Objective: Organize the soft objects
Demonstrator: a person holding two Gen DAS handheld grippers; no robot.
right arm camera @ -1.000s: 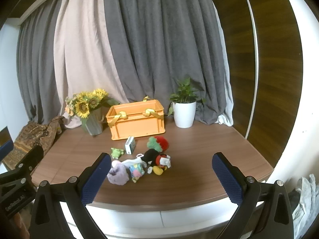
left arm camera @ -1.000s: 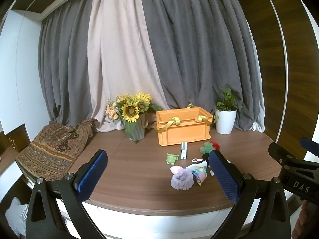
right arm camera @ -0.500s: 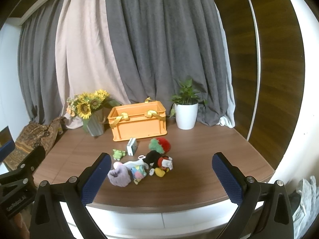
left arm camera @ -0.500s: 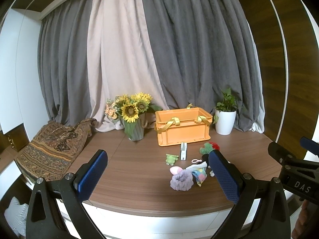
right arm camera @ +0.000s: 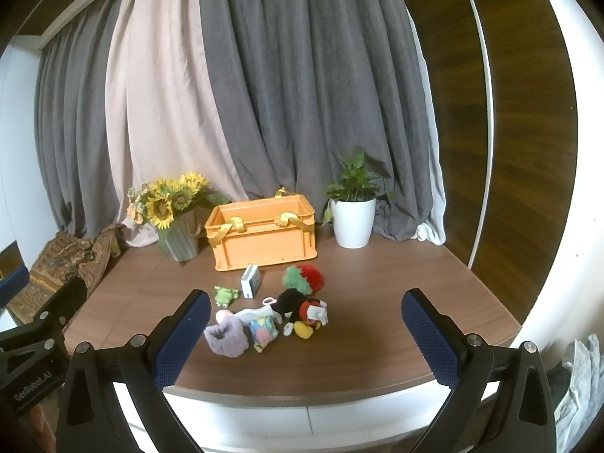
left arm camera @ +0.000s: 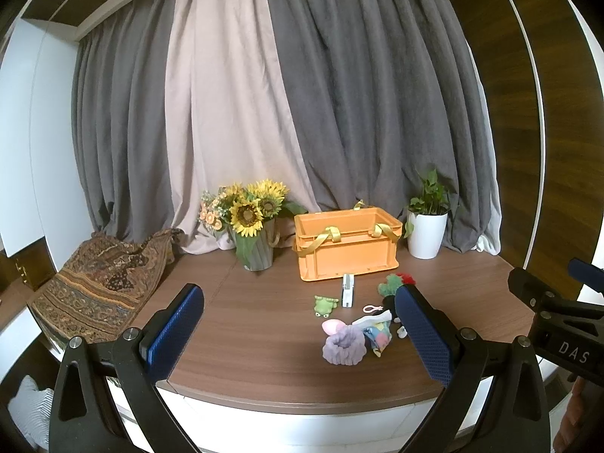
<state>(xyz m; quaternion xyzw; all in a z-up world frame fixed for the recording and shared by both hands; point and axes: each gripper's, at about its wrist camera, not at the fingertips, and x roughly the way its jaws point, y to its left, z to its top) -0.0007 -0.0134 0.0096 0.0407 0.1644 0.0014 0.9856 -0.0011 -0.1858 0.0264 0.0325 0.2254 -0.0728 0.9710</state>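
Both hand-held tools hang in front of the near edge of the curved, wood-grain brown table [right arm camera: 377,339]. The left gripper [left arm camera: 298,324] and the right gripper [right arm camera: 305,332] each have their blue, dimpled rubber pads spread wide, with nothing between them.

The soft things lie in a loose heap near the table's middle: a fuzzy lilac knitted cuff [right arm camera: 226,338], open-ended and slumped; a pastel patchwork cloth pouch [right arm camera: 263,330] touching it; a black, red and yellow plush doll [right arm camera: 302,311] just beside; and a round red-and-green plush strawberry [right arm camera: 304,278] behind. A small green plush frog [right arm camera: 225,295] sits apart to the left, near an upright white rectangular box [right arm camera: 251,280].

Behind them stands the ribbed orange plastic crate [right arm camera: 264,238] with yellow ribbon handles, between a grey fluted vase of sunflowers [right arm camera: 170,211] and a smooth white potted plant [right arm camera: 353,211].
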